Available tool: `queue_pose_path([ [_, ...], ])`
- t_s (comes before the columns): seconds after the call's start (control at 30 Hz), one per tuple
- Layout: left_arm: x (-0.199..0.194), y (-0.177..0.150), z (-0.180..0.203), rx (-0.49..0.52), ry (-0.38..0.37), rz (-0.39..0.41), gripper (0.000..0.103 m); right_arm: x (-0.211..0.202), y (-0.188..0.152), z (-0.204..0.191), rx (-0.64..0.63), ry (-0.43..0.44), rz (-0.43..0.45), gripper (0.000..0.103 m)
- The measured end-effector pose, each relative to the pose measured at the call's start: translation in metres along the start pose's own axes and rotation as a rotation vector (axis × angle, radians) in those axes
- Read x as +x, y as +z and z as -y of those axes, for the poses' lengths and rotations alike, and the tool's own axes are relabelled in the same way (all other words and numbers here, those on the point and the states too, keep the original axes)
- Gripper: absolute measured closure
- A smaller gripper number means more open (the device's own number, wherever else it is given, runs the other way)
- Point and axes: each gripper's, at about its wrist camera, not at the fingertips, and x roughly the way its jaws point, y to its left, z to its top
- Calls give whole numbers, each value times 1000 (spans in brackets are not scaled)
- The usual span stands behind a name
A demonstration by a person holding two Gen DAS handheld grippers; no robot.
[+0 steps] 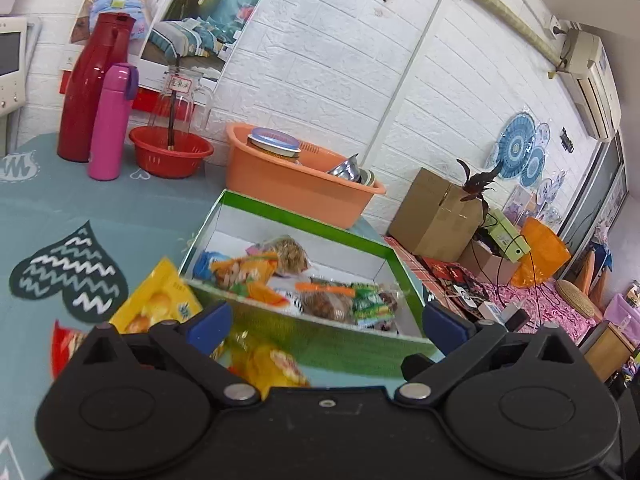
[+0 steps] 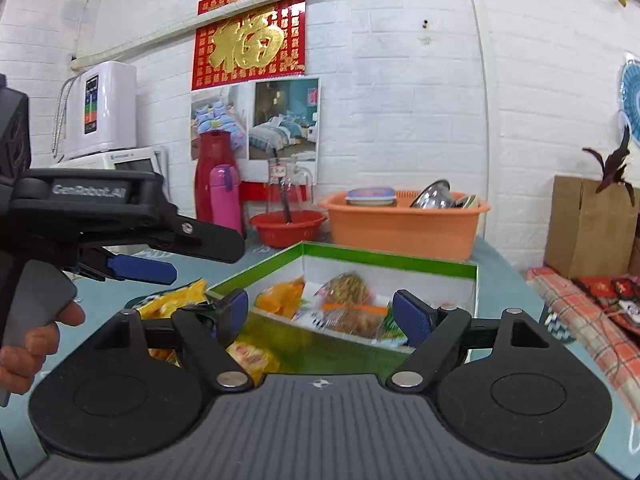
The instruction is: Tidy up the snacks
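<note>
While both spread: snacks [image 1: 304,284] boxed.

Counted items: one green box [image 1: 304,216], two flasks, red [image 1: 90,88] and pink [image 1: 110,120], two basins, red [image 1: 170,152] and orange [image 1: 288,176], two cardboard cartons [image 1: 434,216].
</note>
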Motion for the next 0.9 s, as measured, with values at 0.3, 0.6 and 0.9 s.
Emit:
queue_pose_path([
  [0.3, -36, -60, -17, -100, -11, -54, 0, 13, -38, -8, 96, 70, -169, 0],
  [0.6, -40, -78, -21, -143, -53, -101, 0, 22, -51, -5, 143, 136, -264, 53],
  [0.9, -4, -96, -3, -158, -178, -223, 0, -35, -70, 10, 131, 134, -261, 50],
])
